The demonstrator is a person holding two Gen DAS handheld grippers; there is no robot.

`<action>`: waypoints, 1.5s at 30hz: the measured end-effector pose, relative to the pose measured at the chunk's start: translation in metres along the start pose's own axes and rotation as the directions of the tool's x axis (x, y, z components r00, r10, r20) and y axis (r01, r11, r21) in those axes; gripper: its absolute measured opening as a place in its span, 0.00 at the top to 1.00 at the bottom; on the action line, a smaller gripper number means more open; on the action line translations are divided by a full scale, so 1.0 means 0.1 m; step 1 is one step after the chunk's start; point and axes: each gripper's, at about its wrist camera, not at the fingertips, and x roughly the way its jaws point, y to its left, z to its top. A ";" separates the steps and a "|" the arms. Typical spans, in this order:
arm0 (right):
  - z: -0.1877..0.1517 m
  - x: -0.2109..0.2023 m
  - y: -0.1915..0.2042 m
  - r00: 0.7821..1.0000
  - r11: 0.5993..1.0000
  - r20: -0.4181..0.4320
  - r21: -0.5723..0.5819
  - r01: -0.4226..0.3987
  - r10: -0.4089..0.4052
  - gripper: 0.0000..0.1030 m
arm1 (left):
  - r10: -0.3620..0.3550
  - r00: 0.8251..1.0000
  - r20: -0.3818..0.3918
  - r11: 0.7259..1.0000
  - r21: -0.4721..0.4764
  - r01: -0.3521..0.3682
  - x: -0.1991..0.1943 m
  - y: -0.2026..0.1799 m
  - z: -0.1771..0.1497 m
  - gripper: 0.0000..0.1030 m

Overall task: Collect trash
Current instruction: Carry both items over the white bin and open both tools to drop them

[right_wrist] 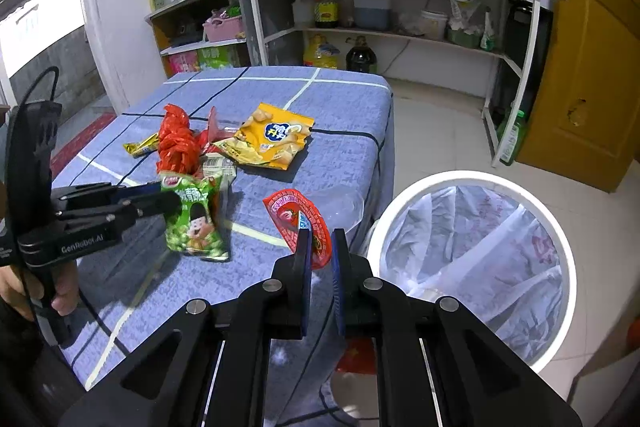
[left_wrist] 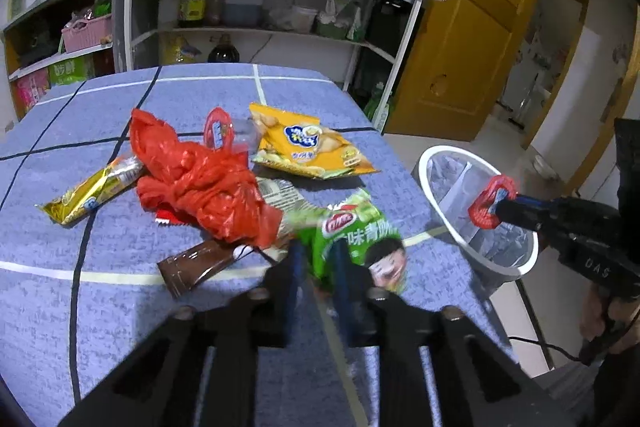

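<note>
Fingers of the left gripper (left_wrist: pixel 318 259) pinch the green snack bag (left_wrist: pixel 356 239); right gripper (right_wrist: pixel 320 247) grips a red lid (right_wrist: pixel 298 221), both angled downward.

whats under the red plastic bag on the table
The red plastic bag lies on a crumpled printed wrapper, a small red wrapper and one end of the brown sachet. Whatever lies beneath its middle is covered.

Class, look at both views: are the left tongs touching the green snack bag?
Touching. In the right wrist view the left tongs close on the green snack bag's upper edge, and the bag hangs from them above the table.
</note>
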 end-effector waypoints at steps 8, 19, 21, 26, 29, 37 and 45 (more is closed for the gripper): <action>-0.01 -0.05 -0.05 1.000 1.000 0.008 0.008 0.004 -0.004 0.91 | -0.020 1.000 0.017 1.000 0.004 0.020 0.01 -0.08 0.03 0.96; -0.07 -0.18 -0.27 0.999 0.998 0.027 0.048 0.045 -0.046 0.91 | -0.095 0.994 0.054 0.995 0.045 0.092 -0.05 -0.42 0.24 0.97; -0.11 -0.21 -0.36 0.997 0.996 0.026 0.065 0.065 -0.067 0.91 | -0.112 0.992 0.054 0.993 0.055 0.109 -0.01 -0.52 0.28 0.97; -0.25 -0.29 -0.67 0.992 0.985 0.020 0.125 0.118 -0.121 0.91 | -0.157 0.987 0.030 0.984 0.087 0.154 0.18 -0.84 0.38 0.97; -0.32 -0.33 -0.85 0.989 0.976 0.012 0.162 0.143 -0.147 0.91 | -0.179 0.984 0.004 0.979 0.098 0.177 0.34 -1.04 0.41 0.97; -0.58 -0.24 -1.27 0.982 0.951 -0.060 0.244 0.189 -0.179 0.90 | -0.205 0.976 -0.079 0.969 0.122 0.214 0.80 -1.43 0.42 0.96; -0.68 -0.30 -1.47 0.976 0.930 -0.069 0.297 0.216 -0.205 0.77 | -0.224 0.968 -0.112 0.960 0.143 0.239 0.97 -1.61 0.41 0.75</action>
